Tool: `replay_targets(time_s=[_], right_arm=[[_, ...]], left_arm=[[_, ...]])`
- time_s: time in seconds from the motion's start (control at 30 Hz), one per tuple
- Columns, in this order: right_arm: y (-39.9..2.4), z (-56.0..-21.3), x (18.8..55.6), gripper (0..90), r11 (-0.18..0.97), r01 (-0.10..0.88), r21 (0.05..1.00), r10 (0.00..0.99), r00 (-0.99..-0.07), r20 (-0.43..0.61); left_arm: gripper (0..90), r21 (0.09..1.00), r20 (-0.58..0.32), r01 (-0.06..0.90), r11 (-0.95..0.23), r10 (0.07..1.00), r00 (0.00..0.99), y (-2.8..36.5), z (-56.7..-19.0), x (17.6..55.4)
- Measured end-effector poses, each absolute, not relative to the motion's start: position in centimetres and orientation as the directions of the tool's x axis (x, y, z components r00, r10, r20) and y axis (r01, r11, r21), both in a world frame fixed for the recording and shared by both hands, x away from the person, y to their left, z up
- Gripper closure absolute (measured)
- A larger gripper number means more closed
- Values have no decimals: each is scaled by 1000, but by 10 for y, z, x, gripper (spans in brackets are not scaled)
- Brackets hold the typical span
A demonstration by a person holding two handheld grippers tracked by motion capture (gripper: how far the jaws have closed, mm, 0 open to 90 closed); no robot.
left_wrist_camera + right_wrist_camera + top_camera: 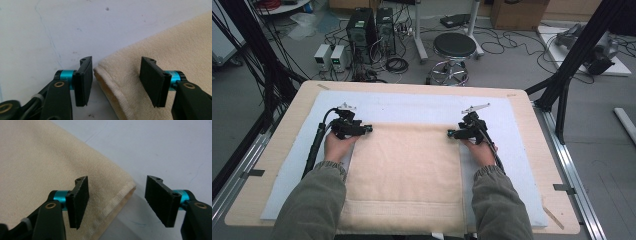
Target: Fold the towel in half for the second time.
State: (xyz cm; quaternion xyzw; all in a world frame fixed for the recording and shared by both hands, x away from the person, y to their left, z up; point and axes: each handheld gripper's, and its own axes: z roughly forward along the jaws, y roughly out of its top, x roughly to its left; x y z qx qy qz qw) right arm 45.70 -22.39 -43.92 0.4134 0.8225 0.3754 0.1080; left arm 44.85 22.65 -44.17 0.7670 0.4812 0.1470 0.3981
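High view: a cream towel [404,177] lies flat on the pale blue mat [417,107], which covers the wooden table [532,125]; the towel's near edge hangs at my side of the table and its far edge runs across the middle of the mat. My left gripper [368,129] sits at the towel's far left corner, my right gripper [451,133] at the far right corner, tips pointing toward each other; both forearms in olive sleeves [314,200] come up along the towel's sides. From this height the tips are small, so I cannot quite tell whether they touch the cloth. Left gripper view: jaws parted, straddling the towel's corner [110,75]; one pad [83,80] stands just beside the hemmed edge over bare mat, the other pad [153,83] is over the cloth. Neither presses, so nothing is pinched. Right gripper view: jaws spread wide about the other corner [122,190]; one pad [78,201] hangs over the towel, the other [161,200] over the mat, clear of the hem. The stitched edge runs between them, unclamped, with a shadow under the corner
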Motion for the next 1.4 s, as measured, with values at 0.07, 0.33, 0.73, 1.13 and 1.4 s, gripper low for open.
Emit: replay_targets(time_s=[0.07,0.33,0.73,1.13,1.4], right_arm=[[-223,-441,457,418,366,601,710,763,-631,141],[-218,-440,452,786,373,595,712,737,-656,163],[-221,-413,449,832,369,551,748,711,-686,155],[-224,-347,456,836,311,445,840,705,-700,110],[-235,-353,440,836,309,450,838,633,-755,171]], left_arm=[[494,757,-148,614,-224,856,495,226,-442,447],[777,755,-154,607,-249,832,533,221,-441,444],[817,824,-161,537,-179,835,526,224,-417,439],[816,912,-125,392,-122,826,549,235,-357,440],[816,910,-112,383,-161,793,599,241,-359,422]])
